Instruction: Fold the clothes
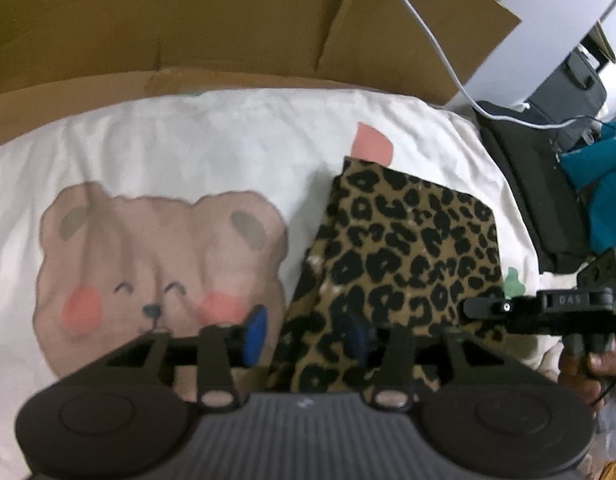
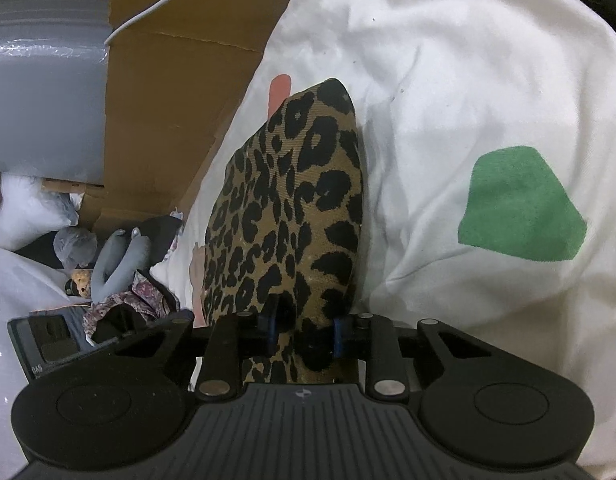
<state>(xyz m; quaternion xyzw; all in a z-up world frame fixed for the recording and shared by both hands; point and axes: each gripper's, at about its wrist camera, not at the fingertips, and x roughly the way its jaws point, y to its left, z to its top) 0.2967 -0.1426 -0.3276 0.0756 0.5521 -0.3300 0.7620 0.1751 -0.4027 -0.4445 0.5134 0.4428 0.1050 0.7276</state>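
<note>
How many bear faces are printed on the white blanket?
1. The brown smiling bear face print is on the white blanket, left of the folded leopard-print cloth. More could be hidden under that cloth or outside the views.

We can read only one bit of writing: the number 045 in pale digits on the black body of the right gripper (image 1: 484, 307), which pokes in from the right side of the left wrist view. In the right wrist view, the black body of the left gripper (image 2: 43, 344) sits at the lower left and has small pale marks near its bottom edge that look like "045", but they are too tiny and tilted for us to be sure.
</note>
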